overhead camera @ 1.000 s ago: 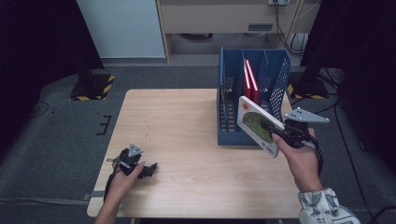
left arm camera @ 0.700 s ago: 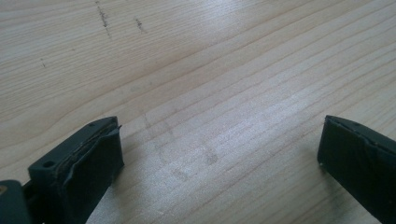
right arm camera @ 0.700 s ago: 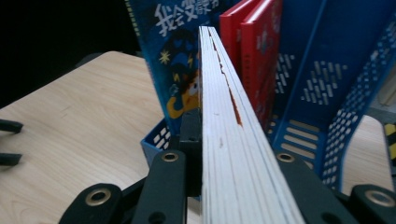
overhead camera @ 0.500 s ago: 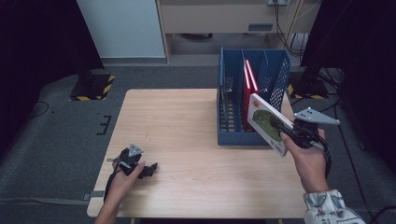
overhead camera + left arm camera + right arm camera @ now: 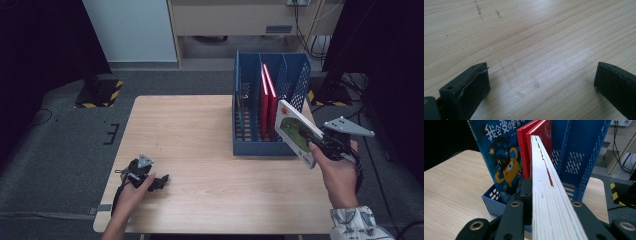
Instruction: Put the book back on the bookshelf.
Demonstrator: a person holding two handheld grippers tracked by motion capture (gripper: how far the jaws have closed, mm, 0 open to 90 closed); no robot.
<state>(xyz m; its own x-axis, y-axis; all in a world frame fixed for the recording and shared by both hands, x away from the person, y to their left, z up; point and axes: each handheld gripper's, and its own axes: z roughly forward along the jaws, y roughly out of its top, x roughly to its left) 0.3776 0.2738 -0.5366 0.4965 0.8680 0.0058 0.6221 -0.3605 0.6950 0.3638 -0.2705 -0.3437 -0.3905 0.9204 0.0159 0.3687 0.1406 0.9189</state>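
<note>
**Thin board book held over the file rack, ready to slot in**

While the right gripper [image 5: 320, 146] clamps its fingers [image 5: 511, 220] on the thin white-covered picture book with the green and red cover art [image 5: 296, 132], the book hangs tilted in the air just off the right front corner of the blue perforated plastic file rack [image 5: 250, 149], above the edge of the pale wooden bench [image 5: 190, 130]. The right gripper view looks straight along its white page edge [image 5: 549, 192], where thick, board-like leaves show — so I judge it stiff and fairly light, unlikely to sag from a hold at one end. The glossy cover may be slippery, and a hold at the lower corner leaves a long lever; a firmer bite nearer the middle of the spine side would steady it.

The left gripper [image 5: 150, 179] rests low on the bench near the front left corner, well apart from the rack, its fingers [image 5: 471, 85] spread wide over bare wood with nothing between them.

In the way stand two slim red hardback books [image 5: 266, 102] upright in the middle compartment, and a blue cartoon-monster book [image 5: 501, 157] leaning in the rack beside them. The rack's dividers and its raised front wall are the likely snags — the book has to clear the wall and come upright before it drops into a free slot on the right.
</note>
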